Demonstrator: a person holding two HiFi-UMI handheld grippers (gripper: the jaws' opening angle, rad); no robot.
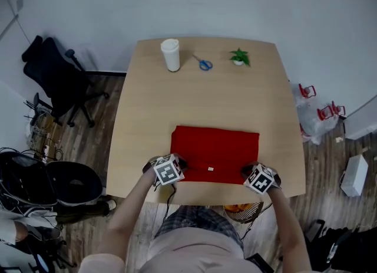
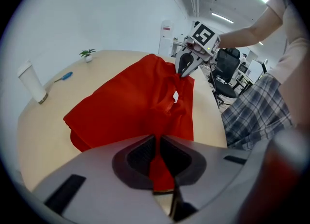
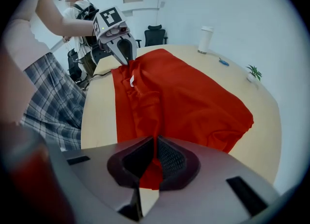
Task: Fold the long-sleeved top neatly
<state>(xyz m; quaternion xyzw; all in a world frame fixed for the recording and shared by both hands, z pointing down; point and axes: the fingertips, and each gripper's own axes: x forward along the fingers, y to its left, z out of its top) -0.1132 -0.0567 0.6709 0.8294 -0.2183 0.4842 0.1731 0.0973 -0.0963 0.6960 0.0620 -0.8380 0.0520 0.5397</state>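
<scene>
The red long-sleeved top (image 1: 215, 153) lies folded into a wide rectangle on the near half of the wooden table (image 1: 206, 98). A small white label (image 1: 210, 168) shows near its front edge. My left gripper (image 1: 175, 168) is shut on the top's near left corner, red cloth pinched between its pads (image 2: 162, 162). At the near right corner my right gripper (image 1: 252, 170) is shut on the cloth as well (image 3: 154, 162). Each gripper view shows the other gripper (image 2: 186, 66) (image 3: 123, 53) biting the same front edge, the top (image 2: 131, 104) (image 3: 184, 99) spread beyond.
At the table's far edge stand a white cup (image 1: 171, 55), blue scissors (image 1: 204, 63) and a small green plant (image 1: 240, 58). A black office chair (image 1: 56, 77) stands to the left. Bags and a box (image 1: 353, 174) lie on the floor at the right.
</scene>
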